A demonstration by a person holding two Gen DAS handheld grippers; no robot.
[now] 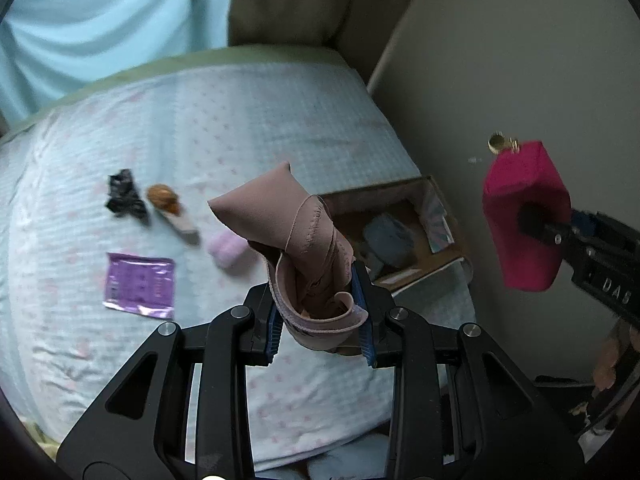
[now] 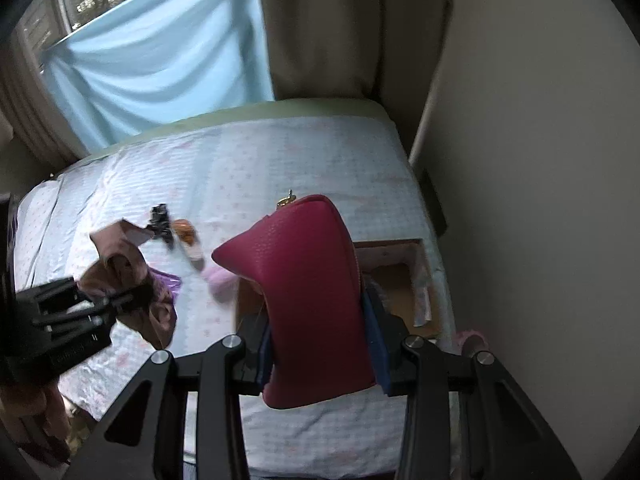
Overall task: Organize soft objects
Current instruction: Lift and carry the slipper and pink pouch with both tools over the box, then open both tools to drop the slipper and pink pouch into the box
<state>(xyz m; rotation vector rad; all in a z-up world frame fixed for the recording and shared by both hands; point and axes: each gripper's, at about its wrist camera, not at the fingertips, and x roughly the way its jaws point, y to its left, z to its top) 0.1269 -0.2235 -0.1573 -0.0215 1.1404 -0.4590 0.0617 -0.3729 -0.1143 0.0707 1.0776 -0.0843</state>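
My left gripper (image 1: 320, 312) is shut on a dusty-pink fabric piece (image 1: 296, 240) and holds it above the bed; it also shows in the right wrist view (image 2: 128, 276). My right gripper (image 2: 320, 344) is shut on a magenta zip pouch (image 2: 312, 300) with a gold zip pull, held above the bed beside the cardboard box (image 2: 404, 276). The pouch also shows in the left wrist view (image 1: 524, 216). The box (image 1: 400, 232) lies open on the bed's right edge with soft items inside.
On the patterned bedsheet (image 1: 240, 120) lie a black bundle (image 1: 124, 196), an orange-topped small item (image 1: 168, 204), a pale pink fluffy ball (image 1: 226, 248) and a purple packet (image 1: 140, 284). A wall is on the right, a blue curtain (image 2: 160, 64) behind.
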